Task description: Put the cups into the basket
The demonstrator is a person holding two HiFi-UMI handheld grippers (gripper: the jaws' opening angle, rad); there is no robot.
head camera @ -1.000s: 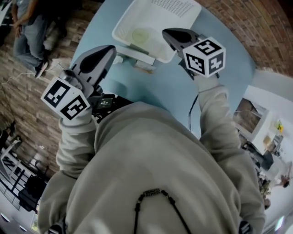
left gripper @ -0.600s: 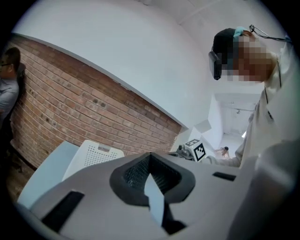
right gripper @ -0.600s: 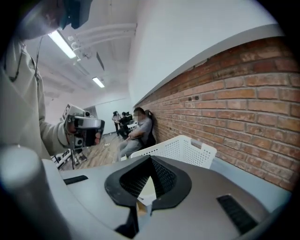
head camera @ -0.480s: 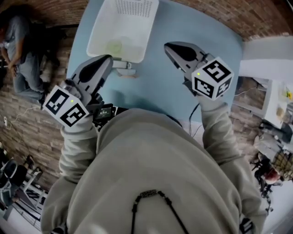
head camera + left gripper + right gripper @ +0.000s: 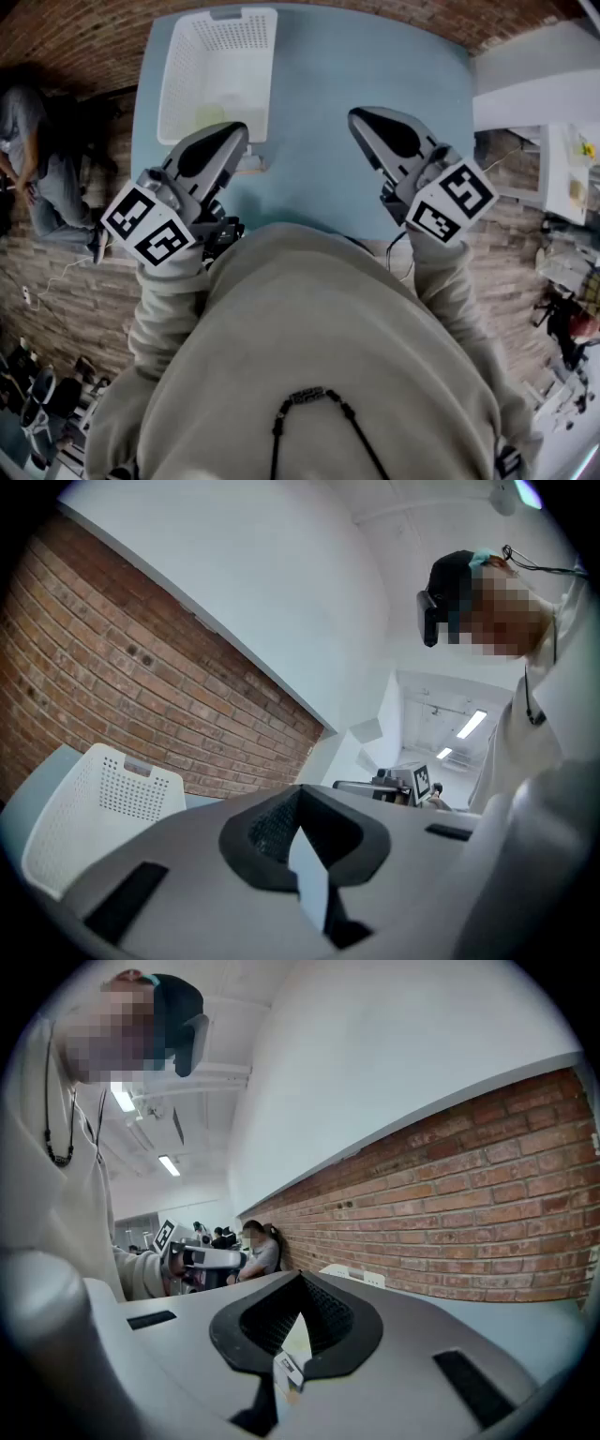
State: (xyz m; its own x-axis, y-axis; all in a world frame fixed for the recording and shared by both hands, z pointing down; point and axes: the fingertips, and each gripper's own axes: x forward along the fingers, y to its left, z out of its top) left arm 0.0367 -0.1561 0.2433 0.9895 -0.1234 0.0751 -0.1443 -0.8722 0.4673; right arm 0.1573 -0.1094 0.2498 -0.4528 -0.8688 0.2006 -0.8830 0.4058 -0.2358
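A white perforated basket (image 5: 244,56) stands at the far left of the light blue table (image 5: 375,66). Inside it a pale green cup (image 5: 208,117) shows faintly. My left gripper (image 5: 240,131) hovers just in front of the basket's near edge, shut and holding nothing. My right gripper (image 5: 357,115) hangs over the bare table to the basket's right, also shut and empty. In the left gripper view the shut jaws of the left gripper (image 5: 300,797) tilt upward, with the basket (image 5: 94,808) low at the left. In the right gripper view the right gripper (image 5: 298,1283) points at the brick wall.
A small brownish thing (image 5: 251,169) lies on the table by the basket's near corner, partly under my left gripper. A person (image 5: 37,178) stands on the brick-patterned floor left of the table. White furniture (image 5: 544,103) stands to the right.
The view has swung, so the basket now sits upper left instead of upper centre. Both grippers have drawn back from the basket; the right one is now well clear of it.
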